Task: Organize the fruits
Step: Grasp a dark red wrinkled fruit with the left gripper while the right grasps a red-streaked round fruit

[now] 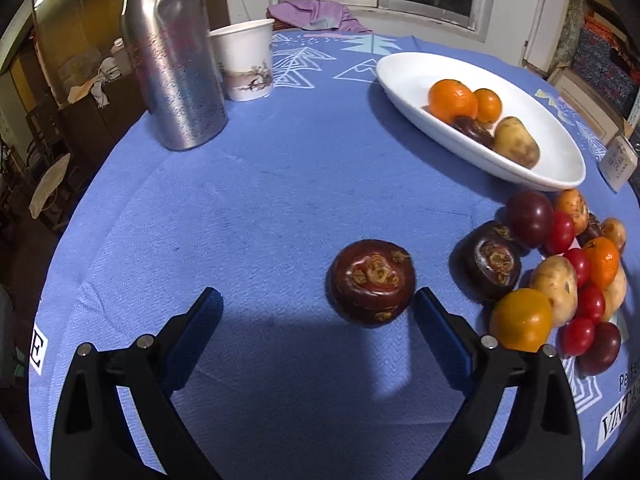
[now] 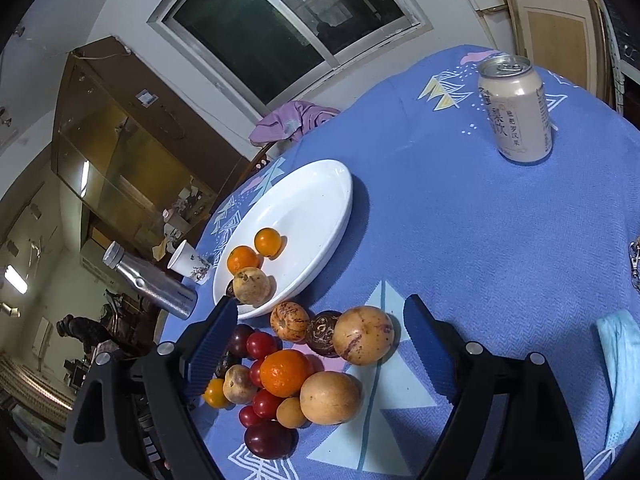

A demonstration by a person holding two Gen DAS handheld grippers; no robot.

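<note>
A dark red-brown round fruit [image 1: 372, 282] lies alone on the blue tablecloth [image 1: 260, 200]. My left gripper [image 1: 318, 300] stands open just short of it, and the fruit is close to the right fingertip. A white oval plate [image 1: 408, 76] at the back right holds two oranges [image 1: 452, 100], a dark fruit and a tan fruit [image 1: 516, 142]. A pile of mixed fruit [image 1: 560, 272] lies in front of the plate. My right gripper [image 2: 320, 306] hangs open above that pile [image 2: 288, 372], its pads pressing on nothing. The plate [image 2: 312, 200] lies beyond the pile.
A steel bottle [image 1: 174, 60] and a paper cup [image 1: 246, 62] stand at the back left. A drink can [image 2: 516, 112] stands at the far right of the table. A blue face mask [image 2: 620, 364] lies near the right edge. A purple cloth [image 1: 316, 14] lies under the window.
</note>
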